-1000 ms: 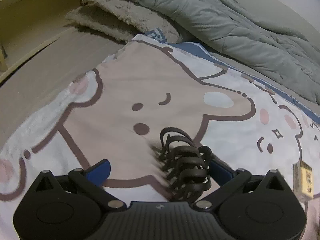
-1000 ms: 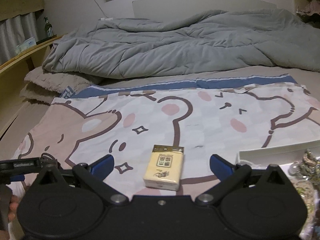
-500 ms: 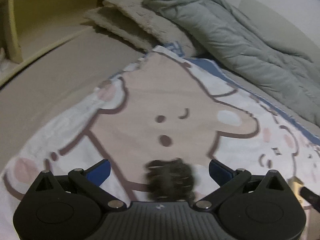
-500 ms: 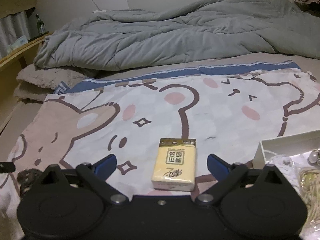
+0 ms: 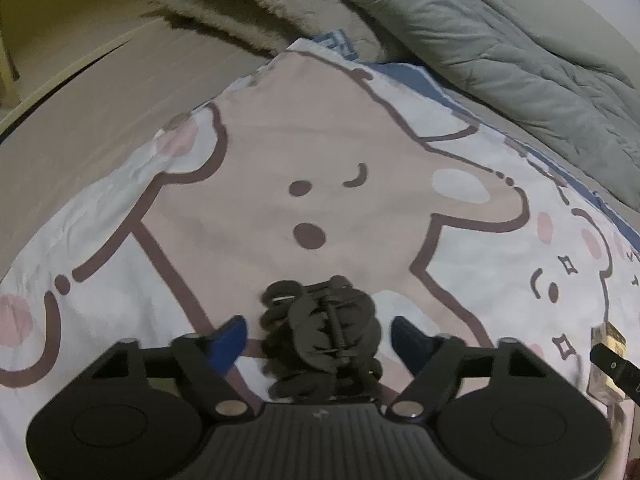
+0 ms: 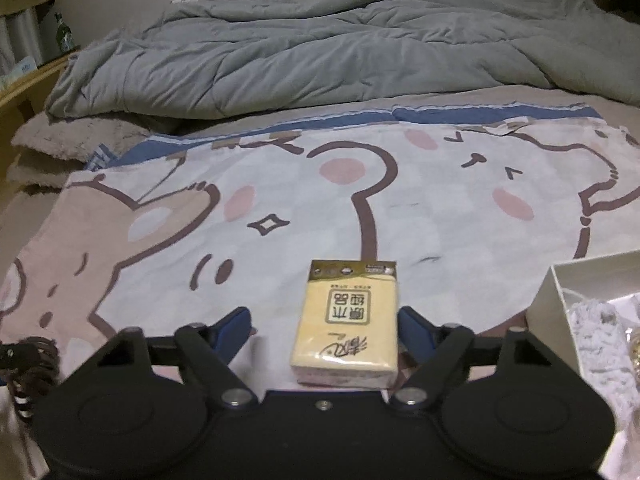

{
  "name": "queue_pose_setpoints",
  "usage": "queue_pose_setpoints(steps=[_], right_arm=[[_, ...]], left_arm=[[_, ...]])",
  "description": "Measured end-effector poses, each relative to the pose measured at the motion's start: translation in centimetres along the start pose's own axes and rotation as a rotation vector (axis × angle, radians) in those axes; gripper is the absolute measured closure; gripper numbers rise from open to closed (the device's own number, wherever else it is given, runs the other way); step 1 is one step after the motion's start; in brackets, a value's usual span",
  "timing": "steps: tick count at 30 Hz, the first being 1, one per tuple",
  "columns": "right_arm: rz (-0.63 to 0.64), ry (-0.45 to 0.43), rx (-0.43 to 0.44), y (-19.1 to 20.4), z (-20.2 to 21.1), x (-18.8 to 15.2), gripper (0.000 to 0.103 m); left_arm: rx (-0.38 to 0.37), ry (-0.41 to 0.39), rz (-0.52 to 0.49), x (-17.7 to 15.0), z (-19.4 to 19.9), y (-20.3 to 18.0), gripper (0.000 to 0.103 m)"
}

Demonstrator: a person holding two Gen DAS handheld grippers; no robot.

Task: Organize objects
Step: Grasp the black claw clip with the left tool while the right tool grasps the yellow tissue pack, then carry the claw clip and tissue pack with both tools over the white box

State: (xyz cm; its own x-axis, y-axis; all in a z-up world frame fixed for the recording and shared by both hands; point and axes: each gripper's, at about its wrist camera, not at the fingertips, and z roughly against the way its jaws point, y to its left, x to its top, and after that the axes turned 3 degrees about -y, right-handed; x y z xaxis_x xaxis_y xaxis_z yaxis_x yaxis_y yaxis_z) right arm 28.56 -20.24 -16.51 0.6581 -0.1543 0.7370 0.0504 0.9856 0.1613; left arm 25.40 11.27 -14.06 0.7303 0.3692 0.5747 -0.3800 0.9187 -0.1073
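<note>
A black hair claw clip [image 5: 320, 336] lies on the cartoon-print blanket [image 5: 320, 120]. My left gripper [image 5: 320, 342] straddles it, jaws closing, with a gap still on each side of the clip. A yellow tissue pack [image 6: 346, 320] lies between the fingers of my right gripper [image 6: 323, 330], whose jaws are also closing. The right fingertip [image 6: 412, 332] is at the pack's edge; the left one stands apart from it. The right wrist view shows the clip [image 6: 36, 360] at its far left; the left wrist view shows the pack [image 5: 608, 344] at its right edge.
A white open box [image 6: 560, 304] with small items in it stands at the right. A crumpled grey duvet [image 6: 320, 48] fills the back of the bed. Fluffy beige pillows [image 5: 248, 12] lie at the back left, beside a wooden bed frame [image 5: 8, 64].
The clip now sits centred between the left fingers, which have drawn inward. The right gripper has come down closer to the tissue pack and its fingers have narrowed around it.
</note>
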Motion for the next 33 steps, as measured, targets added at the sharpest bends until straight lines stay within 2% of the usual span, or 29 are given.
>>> queue_pose_setpoints(steps=[2, 3, 4, 5, 9, 11, 15, 24, 33], right_arm=[[0.0, 0.009, -0.02, 0.0, -0.3, 0.0, 0.031], [-0.001, 0.019, -0.032, -0.1, -0.4, 0.0, 0.039], [0.0, 0.036, -0.04, -0.2, -0.6, 0.0, 0.046], [0.006, 0.052, -0.048, -0.2, -0.8, -0.1, 0.048], [0.046, 0.073, -0.042, -0.1, -0.4, 0.0, 0.049], [0.05, 0.064, -0.016, 0.1, 0.2, 0.1, 0.049], [0.101, 0.015, 0.005, 0.8, 2.1, 0.4, 0.05], [0.118, -0.043, 0.064, 1.7, 6.3, 1.1, 0.05], [0.121, -0.078, 0.073, 1.4, 10.4, 1.7, 0.05]], left_arm=[[-0.017, 0.009, 0.02, 0.2, -0.1, 0.5, 0.04], [-0.032, 0.015, 0.026, 0.2, -0.1, 0.6, 0.043], [-0.034, 0.017, 0.021, 0.2, 0.0, 0.6, 0.044], [-0.034, 0.017, 0.01, 0.3, 0.1, 0.5, 0.044], [-0.061, 0.014, -0.01, 0.4, 0.7, 0.2, 0.047], [-0.073, 0.001, -0.029, 0.4, 1.4, -0.2, 0.057], [-0.106, -0.01, -0.057, 0.4, 2.5, -0.7, 0.057], [-0.145, -0.059, -0.151, -0.1, 6.0, -2.4, 0.057], [-0.204, -0.137, -0.226, -0.8, 10.5, -4.5, 0.057]])
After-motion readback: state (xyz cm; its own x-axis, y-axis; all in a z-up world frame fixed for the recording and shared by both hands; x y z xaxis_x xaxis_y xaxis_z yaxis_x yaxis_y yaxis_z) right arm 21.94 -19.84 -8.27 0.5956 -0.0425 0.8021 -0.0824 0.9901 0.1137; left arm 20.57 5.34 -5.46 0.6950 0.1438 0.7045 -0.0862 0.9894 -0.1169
